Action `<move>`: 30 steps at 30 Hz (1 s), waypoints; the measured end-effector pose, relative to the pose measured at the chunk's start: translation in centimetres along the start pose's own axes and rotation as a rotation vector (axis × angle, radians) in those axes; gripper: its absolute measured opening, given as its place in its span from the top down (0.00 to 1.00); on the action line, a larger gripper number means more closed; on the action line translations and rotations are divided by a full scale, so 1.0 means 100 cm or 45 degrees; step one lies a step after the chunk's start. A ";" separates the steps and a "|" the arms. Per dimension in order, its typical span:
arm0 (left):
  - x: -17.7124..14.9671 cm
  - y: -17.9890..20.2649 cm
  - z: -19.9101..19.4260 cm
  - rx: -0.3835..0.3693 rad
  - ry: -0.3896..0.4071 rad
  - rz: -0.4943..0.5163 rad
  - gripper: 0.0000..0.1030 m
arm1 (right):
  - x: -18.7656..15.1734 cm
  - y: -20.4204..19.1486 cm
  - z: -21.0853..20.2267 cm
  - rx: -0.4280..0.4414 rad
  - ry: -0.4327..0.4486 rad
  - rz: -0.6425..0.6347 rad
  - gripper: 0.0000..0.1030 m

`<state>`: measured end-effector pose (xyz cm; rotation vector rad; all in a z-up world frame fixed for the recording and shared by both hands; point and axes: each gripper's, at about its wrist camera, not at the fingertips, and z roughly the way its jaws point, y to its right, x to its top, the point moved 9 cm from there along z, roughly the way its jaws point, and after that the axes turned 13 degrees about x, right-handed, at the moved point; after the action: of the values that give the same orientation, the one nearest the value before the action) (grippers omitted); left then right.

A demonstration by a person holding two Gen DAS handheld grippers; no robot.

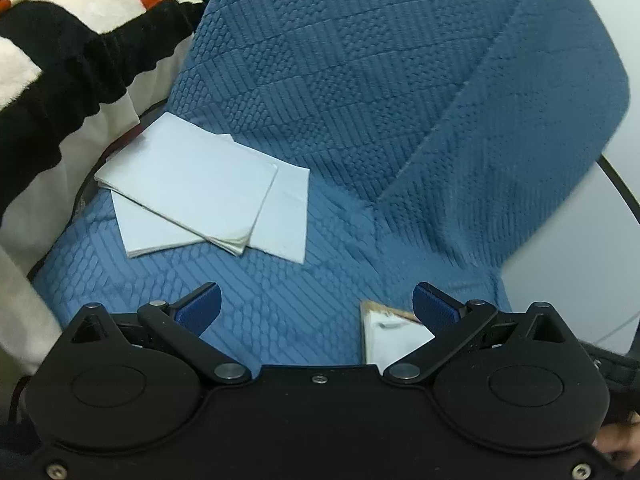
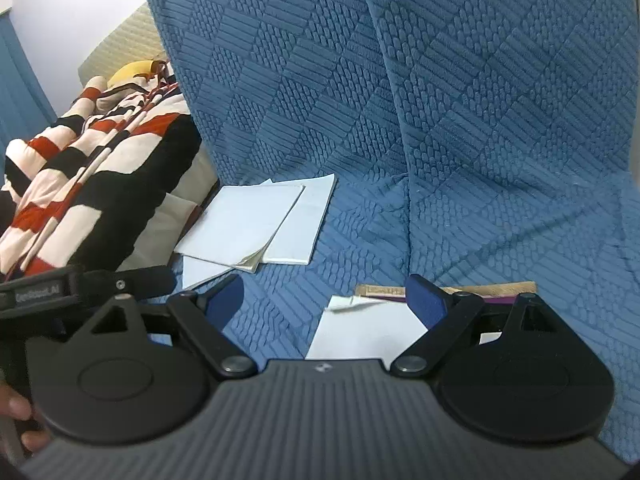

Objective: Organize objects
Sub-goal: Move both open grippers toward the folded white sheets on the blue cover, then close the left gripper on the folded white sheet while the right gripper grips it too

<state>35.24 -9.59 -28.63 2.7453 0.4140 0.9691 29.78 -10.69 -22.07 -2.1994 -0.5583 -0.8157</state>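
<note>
A loose stack of pale booklets [image 1: 200, 192] lies on the blue textured seat cover [image 1: 320, 100], at its left side. In the right wrist view the same booklets [image 2: 256, 224] lie ahead and to the left. A white sheet [image 2: 360, 330] rests on a thin brown-edged book [image 2: 496, 290] close in front of my right gripper [image 2: 325, 300], which is open with nothing between its fingers. My left gripper [image 1: 316, 306] is open too, above the seat, with the corner of that white sheet [image 1: 390, 340] by its right finger. The booklets lie just beyond its left finger.
A striped black, white and red blanket [image 1: 60, 48] is piled to the left of the seat and shows again as a blanket [image 2: 80, 184] in the right wrist view. The blue backrest [image 2: 400, 80] rises behind the seat. A white surface [image 1: 580, 248] lies to the right.
</note>
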 end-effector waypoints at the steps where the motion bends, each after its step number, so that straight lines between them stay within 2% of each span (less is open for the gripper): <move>1: 0.003 -0.003 0.006 0.015 -0.003 -0.003 0.01 | 0.002 0.001 0.004 0.004 -0.005 -0.004 0.13; 13: 0.023 -0.023 0.075 0.043 -0.118 -0.122 0.01 | 0.018 0.011 0.064 0.045 -0.068 -0.002 0.13; 19: 0.028 -0.022 0.097 0.043 -0.172 -0.157 0.01 | 0.019 0.027 0.083 0.099 -0.087 0.171 0.13; 23: 0.033 -0.031 0.113 0.050 -0.209 -0.224 0.01 | 0.022 0.039 0.093 0.138 -0.086 0.276 0.14; 27: 0.038 -0.040 0.126 0.020 -0.234 -0.299 0.01 | 0.027 0.046 0.108 0.167 -0.087 0.326 0.26; 29: 0.040 -0.043 0.131 -0.025 -0.249 -0.339 0.02 | 0.029 0.048 0.117 0.175 -0.095 0.338 0.36; 30: 0.041 -0.046 0.134 -0.025 -0.261 -0.361 0.03 | 0.029 0.049 0.121 0.178 -0.099 0.342 0.45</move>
<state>45.91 -5.18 -37.81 2.6371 0.7272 0.6128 39.43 -4.40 -28.96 -2.1253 -0.3359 -0.5359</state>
